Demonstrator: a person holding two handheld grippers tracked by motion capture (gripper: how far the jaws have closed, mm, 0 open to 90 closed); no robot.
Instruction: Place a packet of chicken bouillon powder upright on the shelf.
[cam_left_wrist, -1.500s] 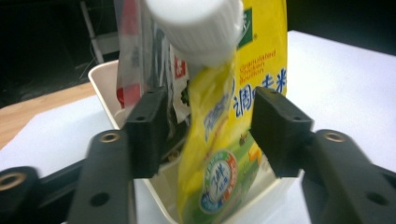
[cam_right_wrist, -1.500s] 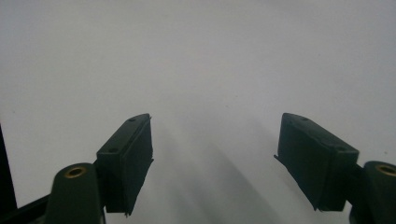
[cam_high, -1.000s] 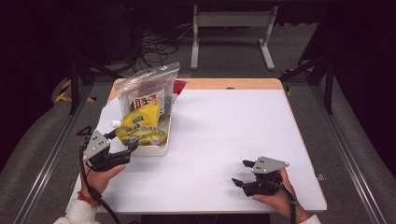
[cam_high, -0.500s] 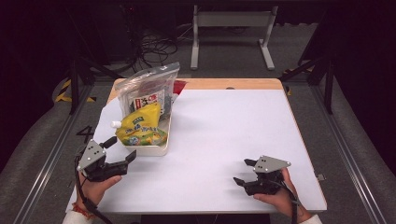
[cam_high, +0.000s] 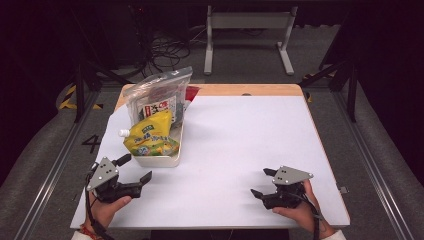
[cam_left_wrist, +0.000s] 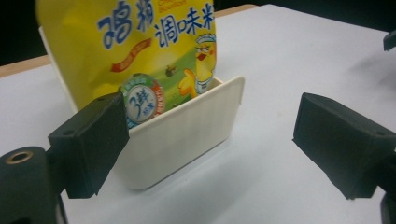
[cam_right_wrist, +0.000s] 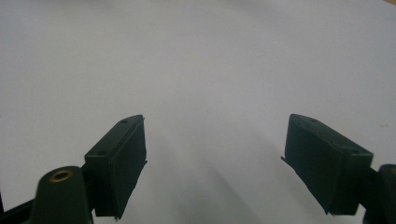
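1. High view, far left: the left gripper (cam_high: 135, 169) sits near the front left corner of the bench (cam_high: 240, 150), just short of the white tray (cam_high: 159, 161). Its jaws have just been opening and now stand wide, with nothing between them.
2. The yellow pouch (cam_high: 149, 137) lies in the tray's near end, its white spout pointing left; a clear bag (cam_high: 160, 97) of packets leans up behind it at the far end.
3. In the left gripper view, the left gripper (cam_left_wrist: 210, 135) looks straight at the tray (cam_left_wrist: 187, 135) wall and the pouch (cam_left_wrist: 154, 51) above it, both apart from the jaws. This looks like the moment just after the pouch is set down, or just ahead of a fresh reach for it; I cannot tell which.
4. A next grasp would call for moving forward and lifting above the tray wall to close on the pouch.
5. Right: the right gripper (cam_high: 264, 182) rests over bare bench, jaws likewise just opened wide and empty; the right gripper view (cam_right_wrist: 212, 158) agrees.
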